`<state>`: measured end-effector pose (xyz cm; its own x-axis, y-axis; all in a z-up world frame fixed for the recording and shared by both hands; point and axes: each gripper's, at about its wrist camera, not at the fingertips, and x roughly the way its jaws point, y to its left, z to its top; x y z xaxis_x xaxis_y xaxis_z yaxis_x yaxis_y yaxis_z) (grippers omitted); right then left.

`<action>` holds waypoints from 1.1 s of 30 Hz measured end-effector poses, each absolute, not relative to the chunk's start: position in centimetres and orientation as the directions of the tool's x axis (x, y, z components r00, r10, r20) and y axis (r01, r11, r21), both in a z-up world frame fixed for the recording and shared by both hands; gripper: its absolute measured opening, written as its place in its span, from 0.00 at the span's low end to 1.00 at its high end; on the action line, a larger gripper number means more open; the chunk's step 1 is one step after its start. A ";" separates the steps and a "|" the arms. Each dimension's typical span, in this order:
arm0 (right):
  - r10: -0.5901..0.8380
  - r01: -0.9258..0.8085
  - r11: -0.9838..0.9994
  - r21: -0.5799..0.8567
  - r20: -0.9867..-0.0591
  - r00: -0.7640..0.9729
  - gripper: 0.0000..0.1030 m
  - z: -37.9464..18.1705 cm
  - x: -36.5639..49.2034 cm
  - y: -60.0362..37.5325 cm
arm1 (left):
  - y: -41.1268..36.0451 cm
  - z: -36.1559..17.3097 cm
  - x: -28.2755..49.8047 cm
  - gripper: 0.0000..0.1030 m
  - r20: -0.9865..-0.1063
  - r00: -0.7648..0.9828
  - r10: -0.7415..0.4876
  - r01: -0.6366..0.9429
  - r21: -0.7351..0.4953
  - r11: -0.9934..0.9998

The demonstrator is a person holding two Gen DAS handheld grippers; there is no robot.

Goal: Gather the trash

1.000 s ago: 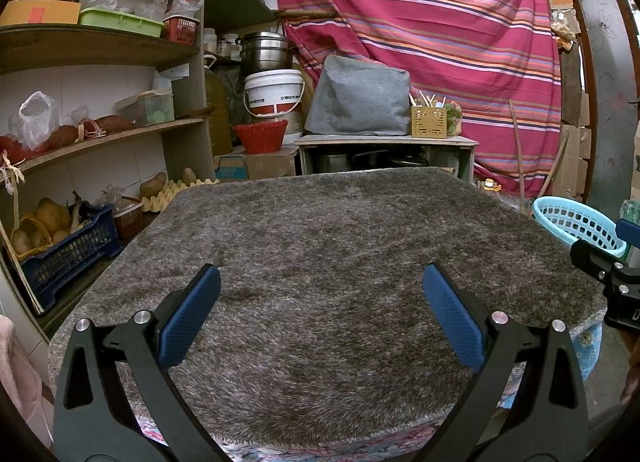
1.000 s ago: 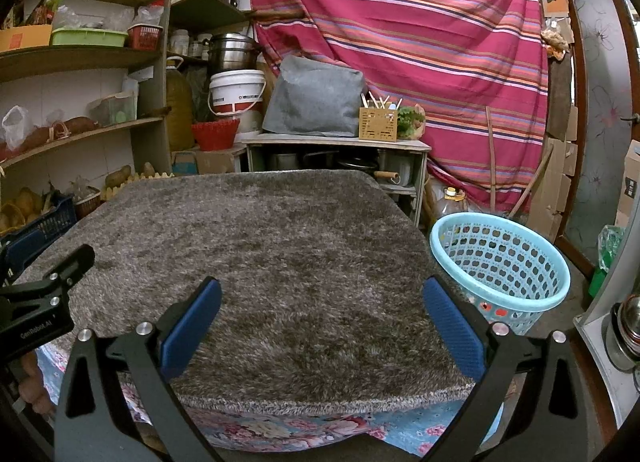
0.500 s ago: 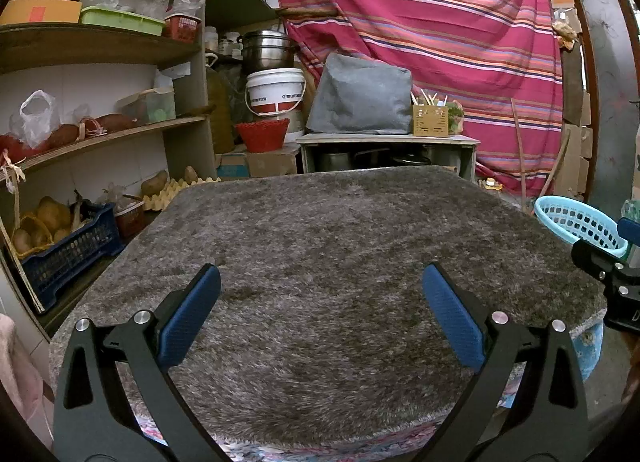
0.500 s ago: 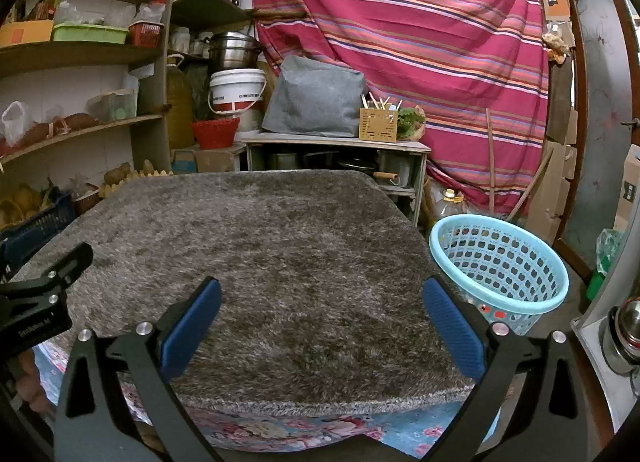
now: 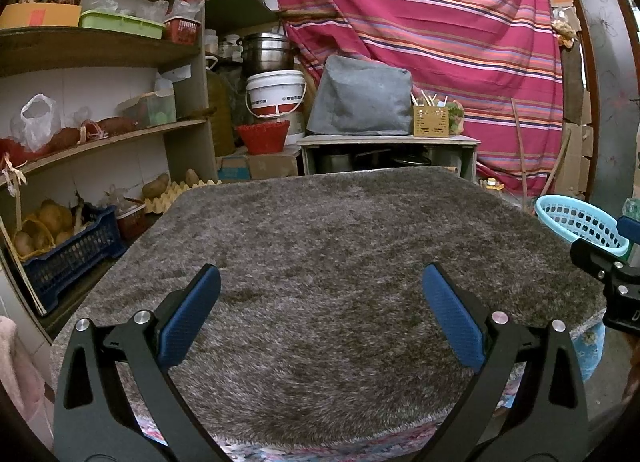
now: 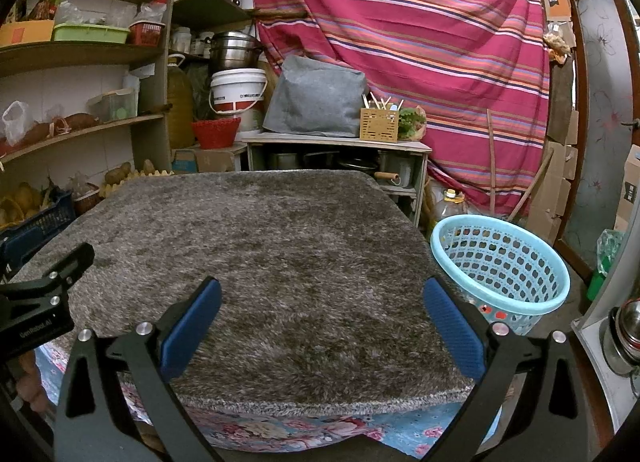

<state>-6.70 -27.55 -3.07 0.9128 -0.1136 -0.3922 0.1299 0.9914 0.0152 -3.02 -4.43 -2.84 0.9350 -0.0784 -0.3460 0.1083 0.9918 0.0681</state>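
Grey shaggy rug (image 5: pixel 340 262) covers the whole table and I can't spot any trash on it, so both claws just hang over the near edge with nothing in them: left gripper (image 5: pixel 320 314) spread wide, right gripper (image 6: pixel 320 314) too. The blue basket (image 6: pixel 500 262) sits on the floor at right of frame, probably the drop spot. Cluttered shelves (image 5: pixel 100 46) upper left, striped cloth (image 6: pixel 400 22) behind.

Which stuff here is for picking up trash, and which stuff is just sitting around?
For the job:
- blue basket
- left gripper, open
- right gripper, open
- grey rug, no trash seen on it

Just sitting around:
- white bucket
- red bowl
- steel pots
- potatoes
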 end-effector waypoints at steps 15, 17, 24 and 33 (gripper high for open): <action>-0.111 0.125 0.992 0.010 -0.394 0.913 0.96 -3.1 -6.8 -27.8 | -4.0 -2.7 -3.1 0.95 -0.338 0.938 -0.074 0.103 0.068 0.992; -0.110 0.124 0.992 0.009 -0.393 0.913 0.96 -3.1 -6.7 -27.6 | -4.0 -2.6 -3.1 0.95 -0.339 0.938 -0.073 0.102 0.068 0.992; -0.110 0.124 0.992 0.009 -0.393 0.913 0.96 -3.1 -6.7 -27.7 | -4.0 -2.6 -3.1 0.95 -0.339 0.938 -0.074 0.103 0.068 0.992; -0.109 0.123 0.992 0.008 -0.394 0.912 0.96 -3.1 -6.7 -27.7 | -4.0 -2.6 -3.1 0.95 -0.336 0.939 -0.072 0.101 0.070 0.992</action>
<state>-6.72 -27.66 -3.13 0.9124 -0.1094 -0.3944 0.1226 0.9924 0.0083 -3.13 -4.03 -2.56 0.9392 -0.0723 -0.3357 0.1013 0.9924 0.0698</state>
